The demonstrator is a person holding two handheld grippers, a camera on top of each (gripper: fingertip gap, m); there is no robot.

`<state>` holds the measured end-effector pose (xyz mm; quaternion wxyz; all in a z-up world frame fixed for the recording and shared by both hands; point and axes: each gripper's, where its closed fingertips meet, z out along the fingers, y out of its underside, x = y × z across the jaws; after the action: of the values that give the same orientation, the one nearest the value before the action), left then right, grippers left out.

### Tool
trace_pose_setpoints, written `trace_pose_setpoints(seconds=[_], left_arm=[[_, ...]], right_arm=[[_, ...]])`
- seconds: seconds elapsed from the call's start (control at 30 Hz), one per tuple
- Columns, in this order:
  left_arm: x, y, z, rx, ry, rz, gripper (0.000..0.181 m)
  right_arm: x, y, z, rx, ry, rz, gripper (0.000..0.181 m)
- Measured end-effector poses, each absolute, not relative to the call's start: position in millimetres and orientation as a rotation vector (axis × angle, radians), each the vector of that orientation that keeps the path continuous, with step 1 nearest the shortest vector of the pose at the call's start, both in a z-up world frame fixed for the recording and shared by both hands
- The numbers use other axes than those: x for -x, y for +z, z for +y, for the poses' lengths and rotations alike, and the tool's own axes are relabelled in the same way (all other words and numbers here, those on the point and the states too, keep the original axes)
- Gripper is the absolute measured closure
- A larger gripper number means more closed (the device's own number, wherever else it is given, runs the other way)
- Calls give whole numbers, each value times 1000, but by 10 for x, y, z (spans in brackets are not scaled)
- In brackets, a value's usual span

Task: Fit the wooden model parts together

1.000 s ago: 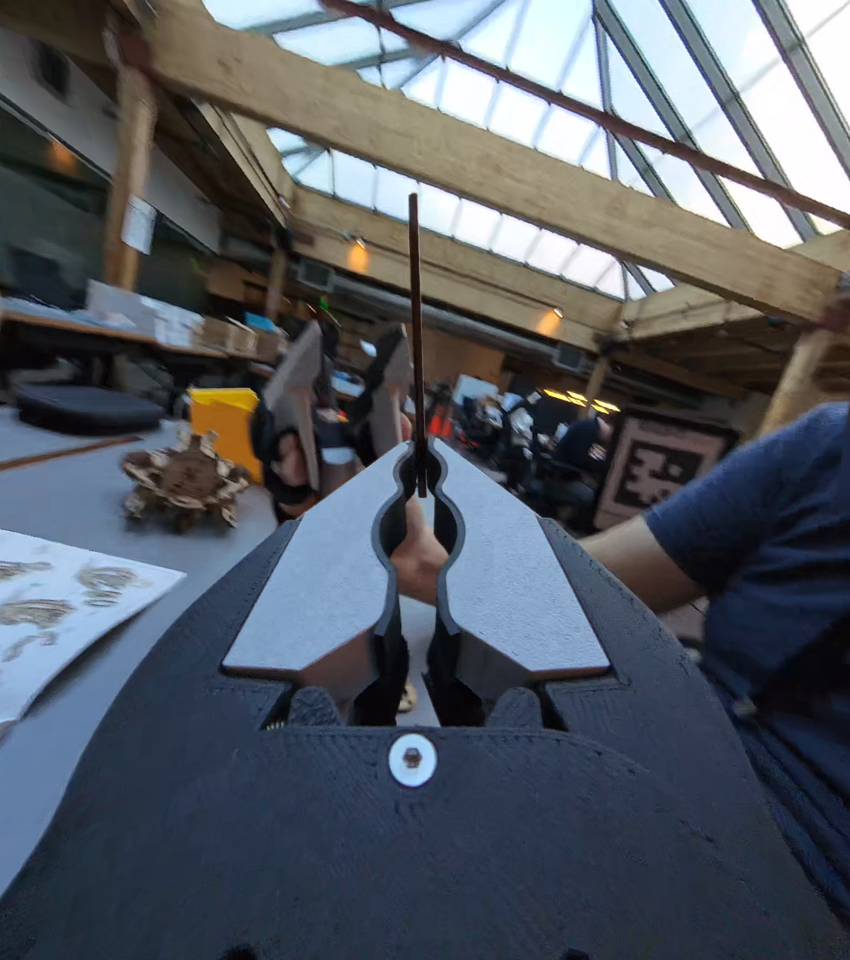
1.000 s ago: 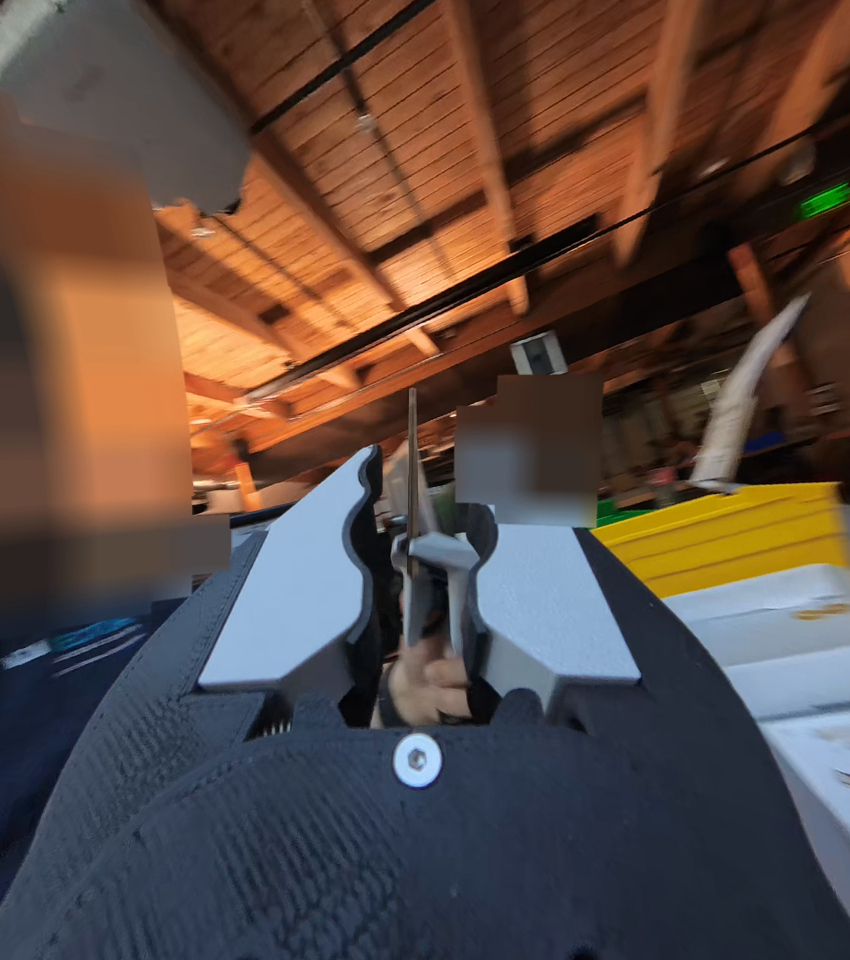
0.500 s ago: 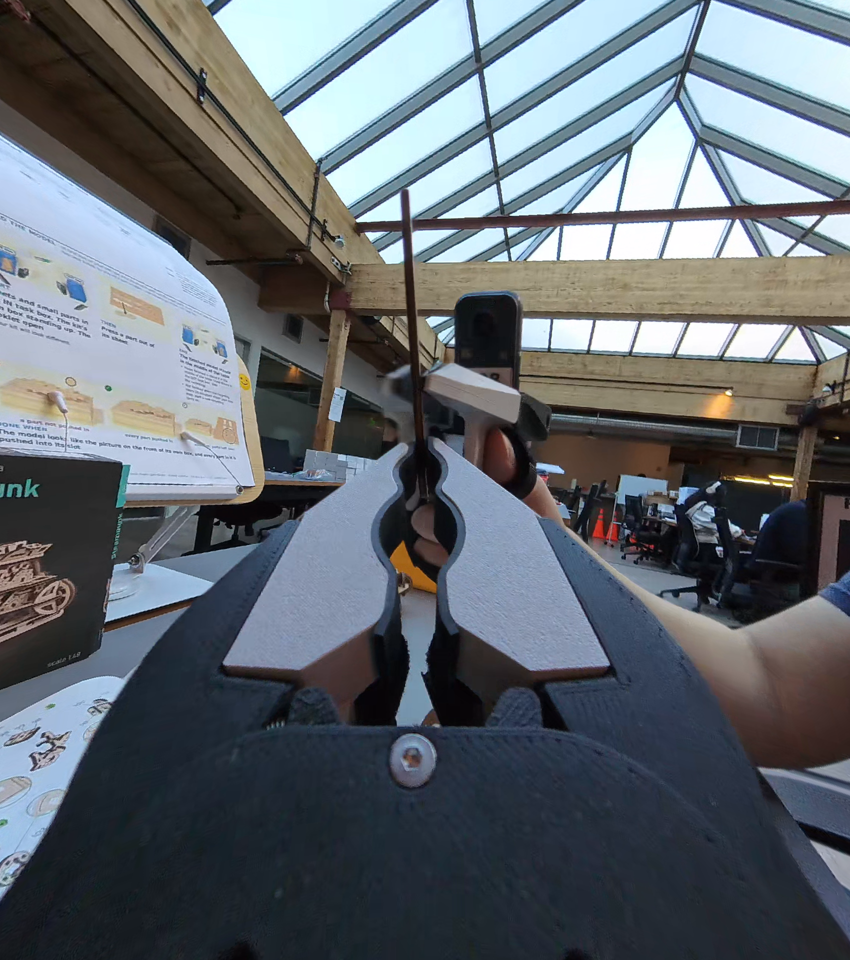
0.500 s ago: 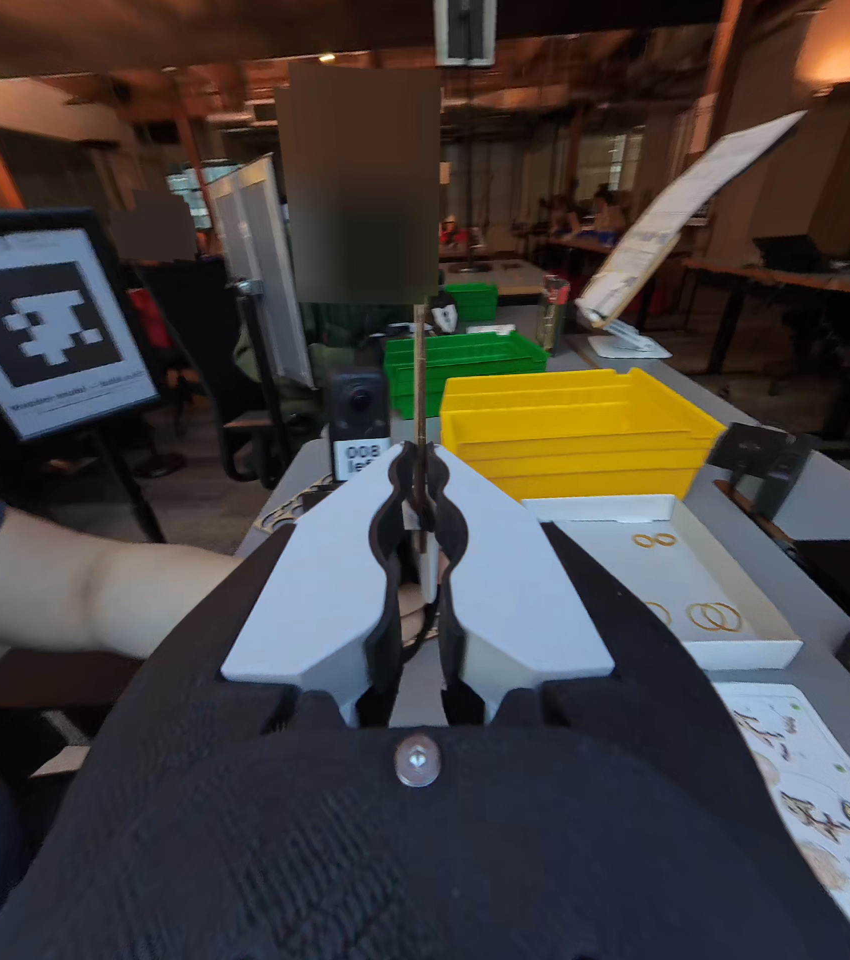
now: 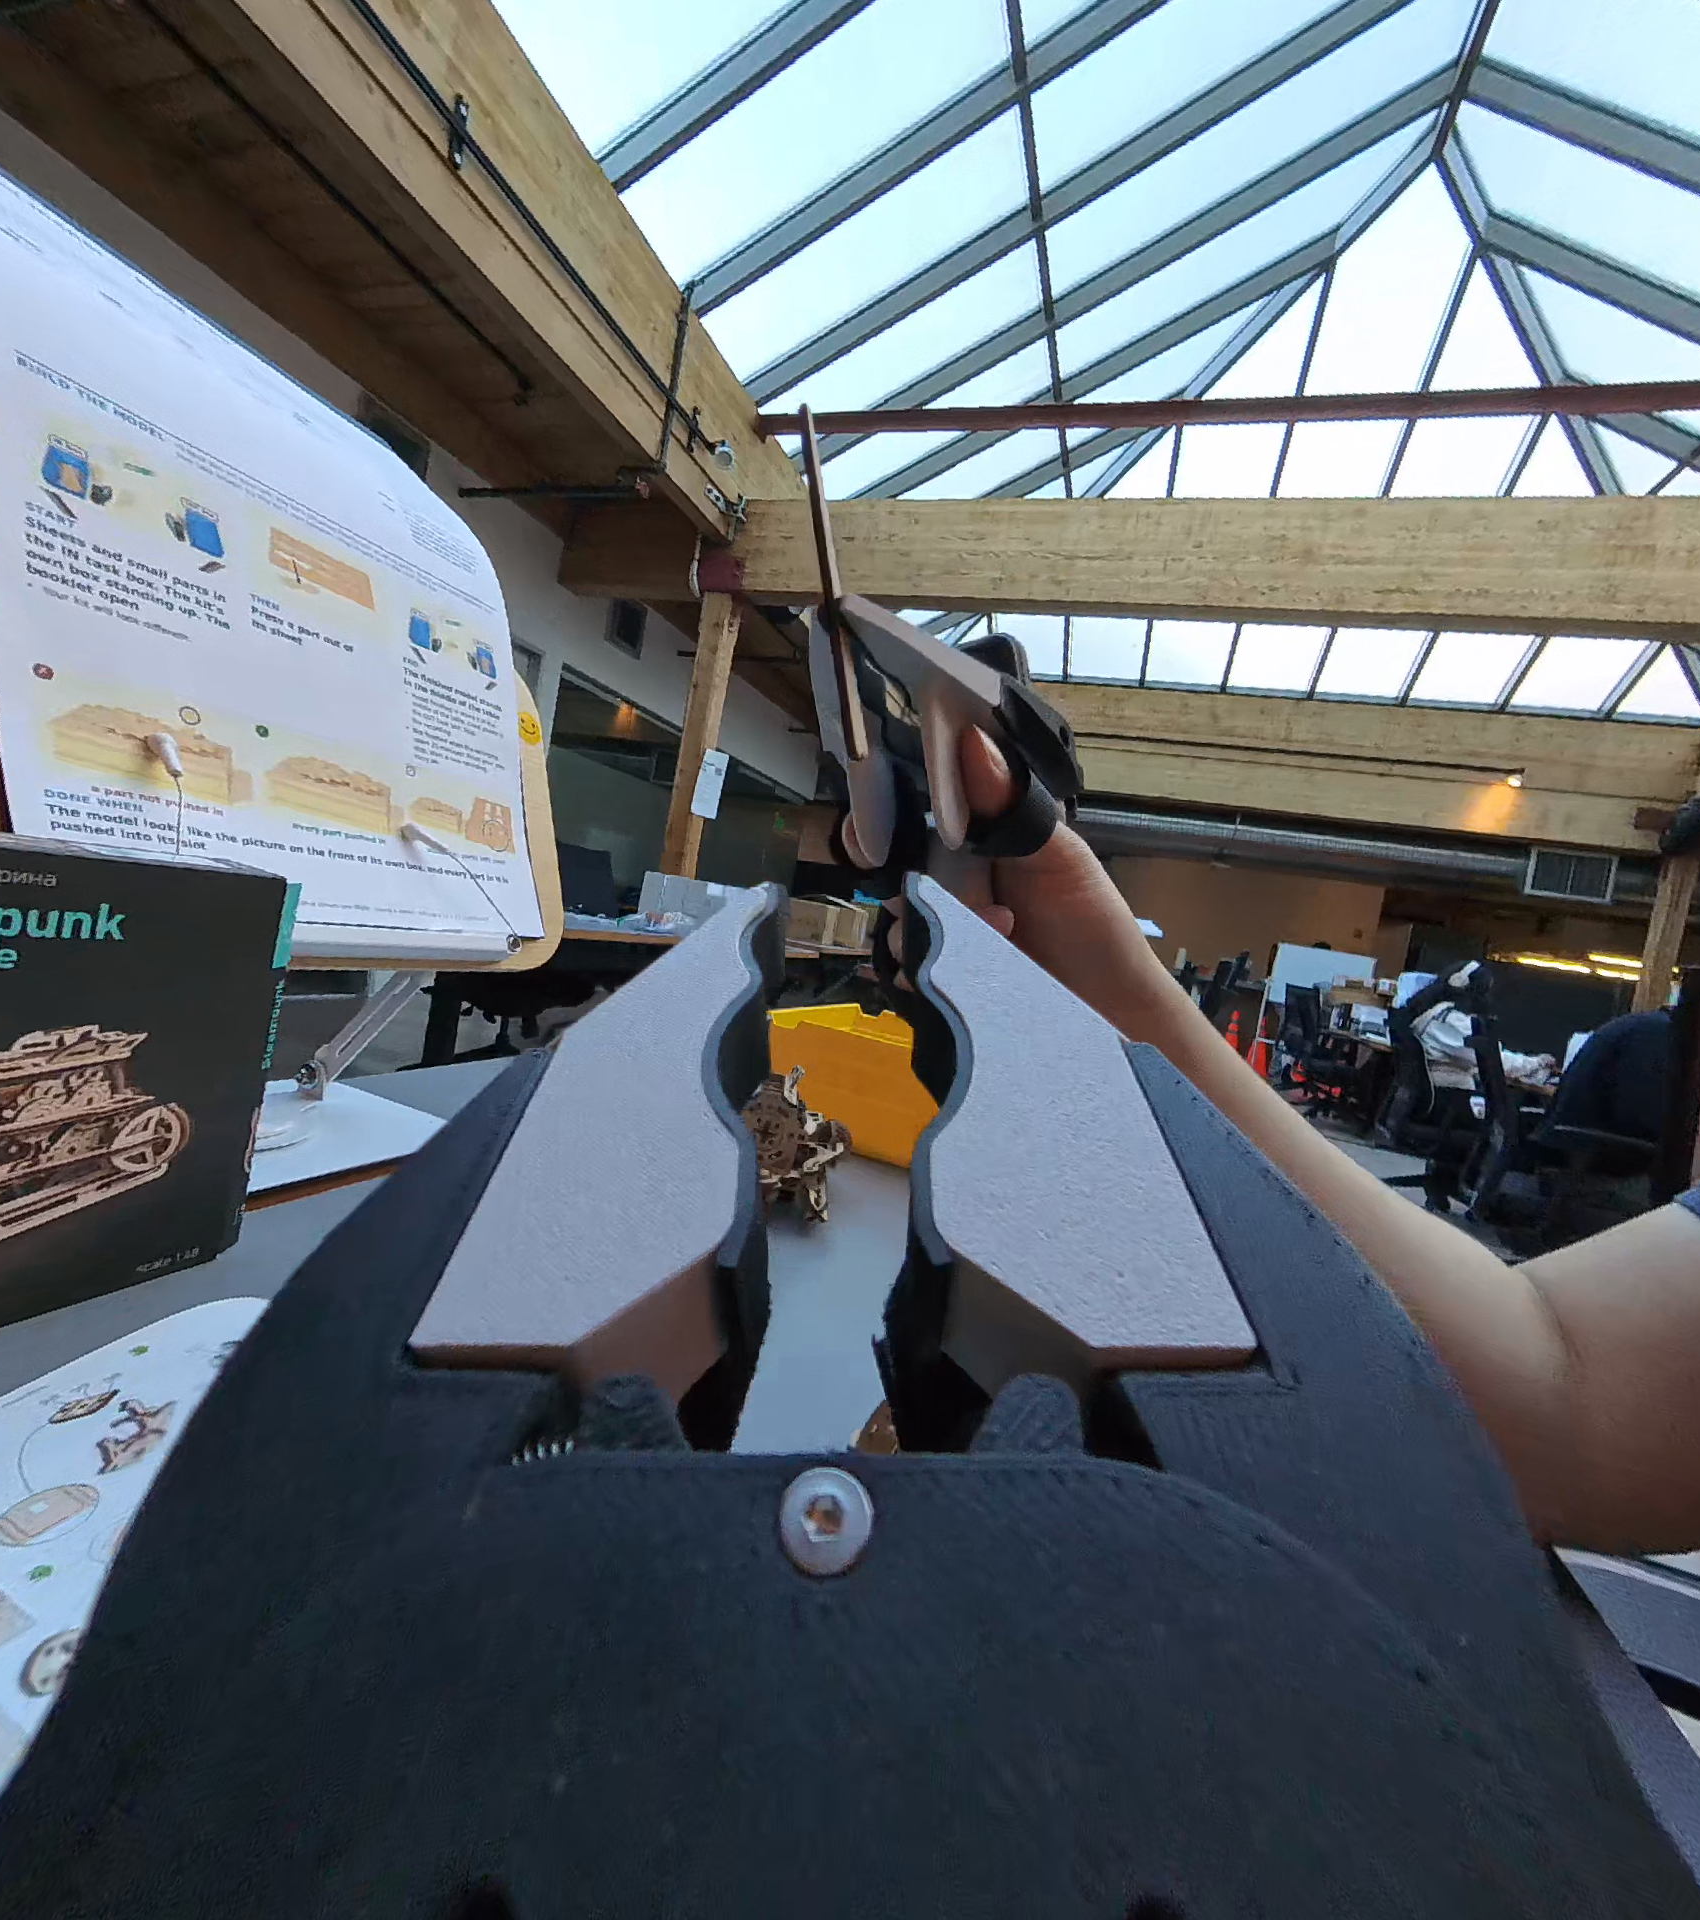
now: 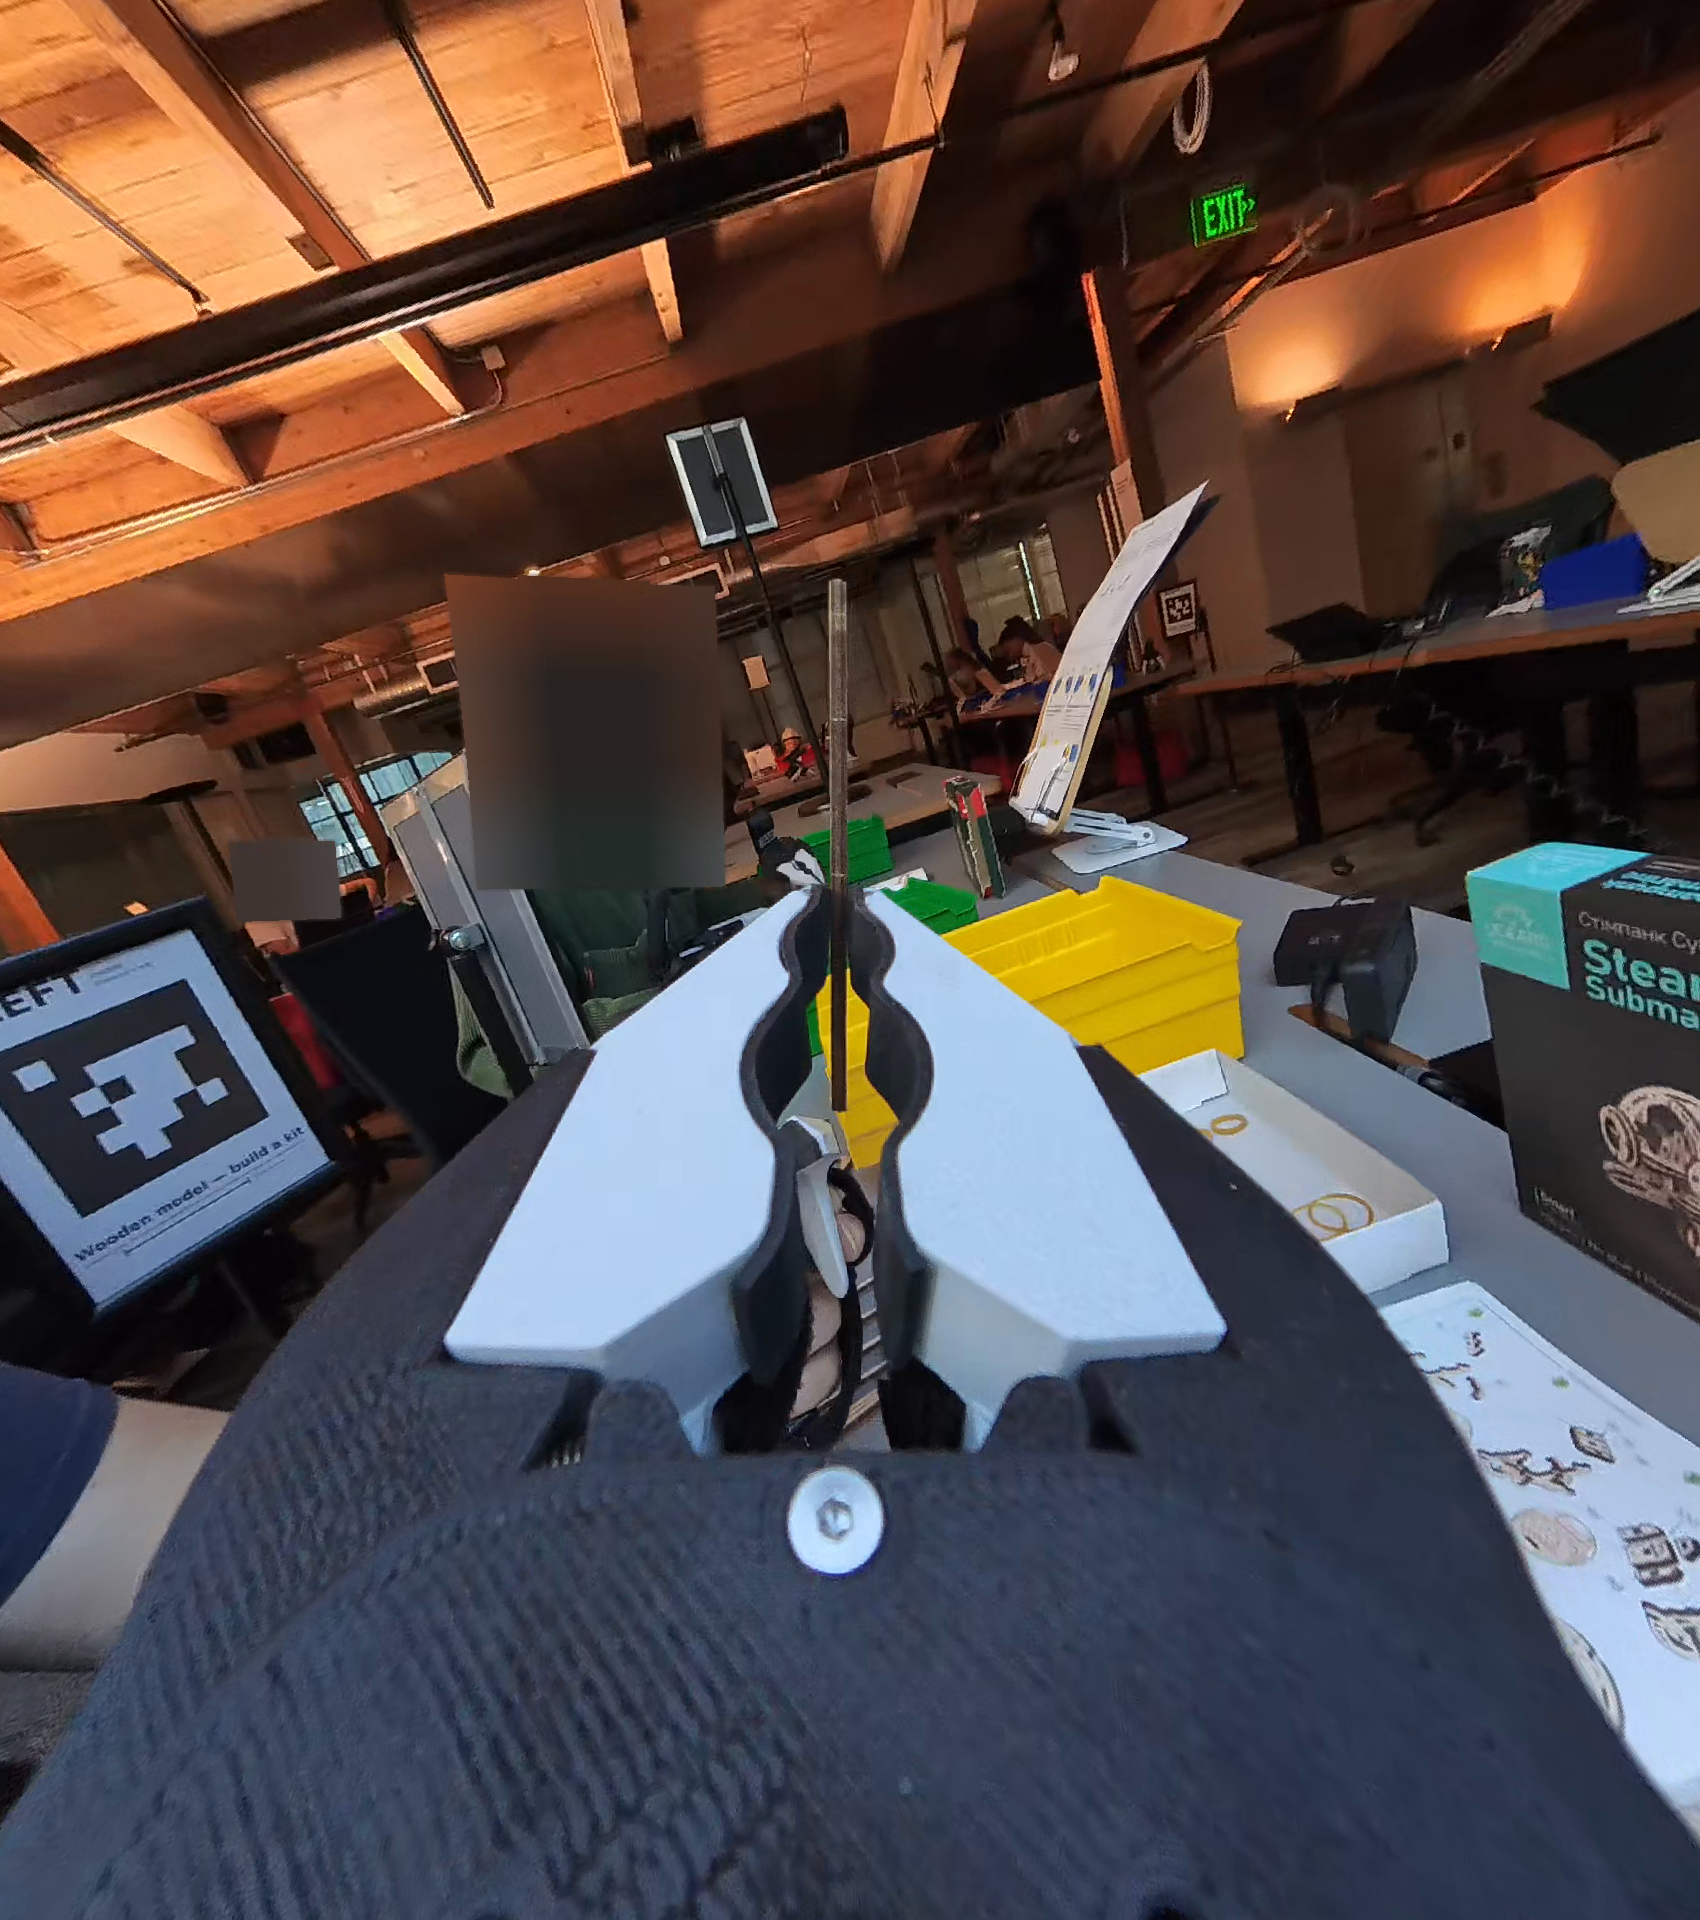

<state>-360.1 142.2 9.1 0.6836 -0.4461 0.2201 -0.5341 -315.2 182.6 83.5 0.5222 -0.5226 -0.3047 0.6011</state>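
Observation:
A thin flat wooden part, seen edge-on, (image 6: 838, 779) stands upright in my right gripper (image 6: 838, 920), which is shut on it. In the left wrist view the same part (image 5: 825, 540) sticks up from the right gripper (image 5: 841, 649), held by a hand ahead and above. My left gripper (image 5: 841, 899) is open and empty, just below the right gripper, its jaws a hand's width apart. A partly built wooden model (image 5: 792, 1143) sits on the grey table (image 5: 825, 1299) beyond the left fingers. Through the right fingers' gap I see a bit of the left gripper and a hand.
The dark kit box (image 6: 1656, 1091) stands at the right, also in the left wrist view (image 5: 67, 1060). An open booklet (image 6: 1604, 1538) lies before it. A yellow bin (image 6: 1116, 977), a white tray (image 6: 1397, 1236) with rubber bands and an instruction sheet on a stand (image 5: 233, 644) are behind. Some 10 cm of space lies between my two pairs of fingers.
My left gripper has let go of the wooden part and opened. The right gripper, which closed on the part half a second ago, now holds it alone and has lifted it slightly.

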Motion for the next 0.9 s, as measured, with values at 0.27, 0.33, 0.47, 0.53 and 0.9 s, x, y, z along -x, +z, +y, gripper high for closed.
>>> trace_pose_setpoints(seconds=[0.27, 0.33, 0.47, 0.53, 0.9], left_arm=[[3575, 42, 1442, 1028, -1204, 506, 165], [3598, 48, 1453, 1026, -1206, 497, 165], [3615, 63, 1455, 1022, -1214, 486, 165], [3627, 71, 1462, 1022, -1213, 475, 165], [3788, 154, 1522, 997, -1123, 387, 157]], right_arm=[[3223, 713, 1812, 1300, 1402, -795, 181], [3273, 659, 1801, 1320, 1402, -820, 181], [3350, 558, 1783, 1352, 1375, -880, 181], [3402, 474, 1748, 1371, 1314, -953, 181], [3316, 329, 1826, 993, -162, -1280, 181]])
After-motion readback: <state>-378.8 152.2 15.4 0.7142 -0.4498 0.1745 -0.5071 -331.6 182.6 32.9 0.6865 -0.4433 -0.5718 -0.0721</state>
